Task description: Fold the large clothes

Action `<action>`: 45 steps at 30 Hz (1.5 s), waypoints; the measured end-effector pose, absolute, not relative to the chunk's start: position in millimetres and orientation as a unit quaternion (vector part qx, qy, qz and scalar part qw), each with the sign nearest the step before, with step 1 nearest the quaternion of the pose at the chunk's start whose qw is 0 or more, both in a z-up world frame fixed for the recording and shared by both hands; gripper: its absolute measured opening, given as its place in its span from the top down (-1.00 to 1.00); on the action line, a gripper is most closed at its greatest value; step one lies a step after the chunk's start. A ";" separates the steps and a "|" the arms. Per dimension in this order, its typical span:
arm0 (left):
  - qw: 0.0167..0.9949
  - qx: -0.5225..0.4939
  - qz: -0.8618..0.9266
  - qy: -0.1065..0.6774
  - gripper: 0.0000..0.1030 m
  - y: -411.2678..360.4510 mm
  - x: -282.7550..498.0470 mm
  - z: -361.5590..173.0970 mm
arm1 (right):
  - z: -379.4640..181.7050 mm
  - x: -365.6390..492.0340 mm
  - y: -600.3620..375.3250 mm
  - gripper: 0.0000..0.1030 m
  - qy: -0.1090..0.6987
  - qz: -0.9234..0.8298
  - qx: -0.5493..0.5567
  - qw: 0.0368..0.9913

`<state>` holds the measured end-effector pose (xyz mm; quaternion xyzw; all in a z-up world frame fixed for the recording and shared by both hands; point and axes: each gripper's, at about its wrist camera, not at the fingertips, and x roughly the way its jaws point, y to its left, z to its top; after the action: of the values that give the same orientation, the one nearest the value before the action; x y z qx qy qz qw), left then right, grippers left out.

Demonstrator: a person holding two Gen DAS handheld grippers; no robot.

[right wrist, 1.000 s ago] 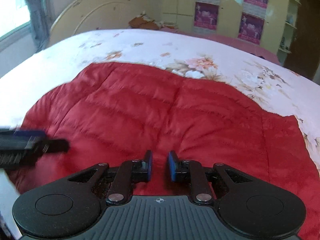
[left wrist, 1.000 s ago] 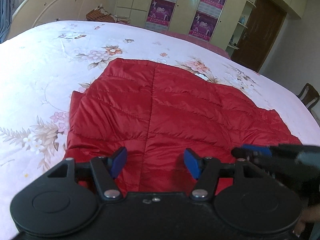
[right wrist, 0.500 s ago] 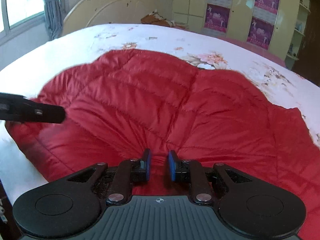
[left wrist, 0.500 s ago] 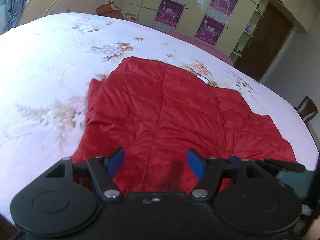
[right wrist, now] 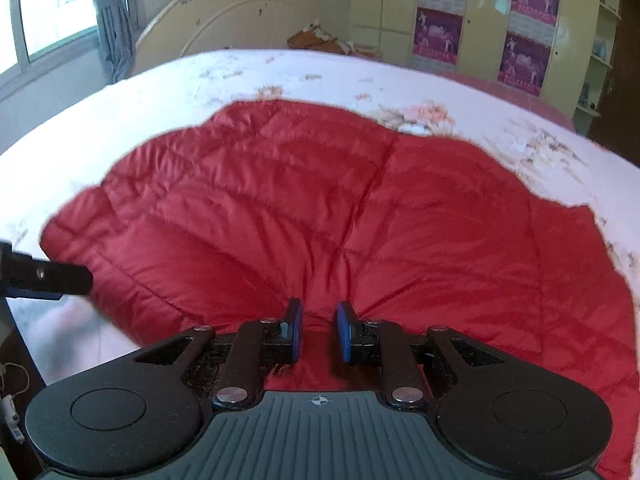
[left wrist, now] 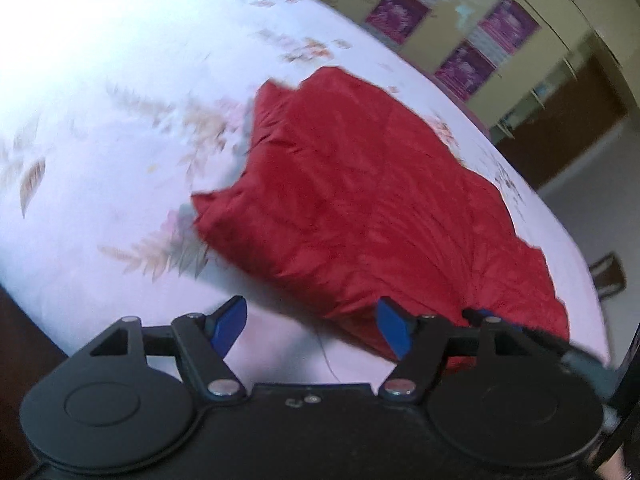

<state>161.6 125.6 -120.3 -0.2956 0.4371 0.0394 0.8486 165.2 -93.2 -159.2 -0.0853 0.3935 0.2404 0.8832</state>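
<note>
A red quilted jacket [left wrist: 360,200] lies spread on a bed with a white floral cover [left wrist: 100,100]. My left gripper [left wrist: 312,328] hangs over the jacket's near left edge with its jaws wide and still opening. Only bed cover and the jacket's rim show between its blue pads, which touch nothing. In the right wrist view the jacket [right wrist: 320,208] fills the middle. My right gripper [right wrist: 318,330] is shut on the jacket's near hem, and creases fan out from the pinch. The left gripper's finger [right wrist: 48,280] enters from the left edge.
A cream headboard [right wrist: 224,12] and a window with a grey curtain [right wrist: 108,12] lie beyond the bed. A wardrobe with purple posters [right wrist: 480,20] lines the far wall. A wooden chair [left wrist: 608,276] stands past the bed's right side. The bed's near edge drops to dark floor.
The left gripper has slid left from over the jacket's middle to its left edge, rolled, and spread its jaws wider. The right gripper kept its pinch, and creases have gathered toward it.
</note>
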 end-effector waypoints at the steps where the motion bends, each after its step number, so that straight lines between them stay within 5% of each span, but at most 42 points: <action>1: 0.843 -0.313 0.040 0.435 -0.38 129.2 162.4 -124.6 | -163.7 165.8 -92.2 0.64 0.393 0.240 -0.089 0.883; 6: 0.840 -0.373 0.038 0.393 -0.41 138.3 176.2 -137.7 | -169.2 166.6 -93.2 0.65 0.395 0.242 -0.084 0.882; 14: 0.837 -0.409 0.046 0.361 0.22 139.8 198.4 -152.3 | -158.0 168.4 -93.7 0.64 0.402 0.241 -0.082 0.880; 23: 0.871 -0.358 0.033 0.335 0.57 128.8 196.4 -131.4 | -165.1 160.7 -96.7 0.64 0.409 0.232 -0.097 0.877; 36: 0.944 -0.149 -0.076 0.285 0.59 44.3 212.4 -41.3 | -138.7 156.8 -122.6 0.64 0.402 0.212 -0.023 0.890; 45: 0.941 -0.066 -0.181 0.279 0.59 -41.1 227.9 -28.8 | -112.2 116.5 -210.5 0.63 0.390 0.100 -0.001 0.915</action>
<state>227.9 -41.1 -28.8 -0.0662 0.2787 -0.1810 0.9408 116.5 -210.5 -112.2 -0.0005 0.3904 0.1002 0.9152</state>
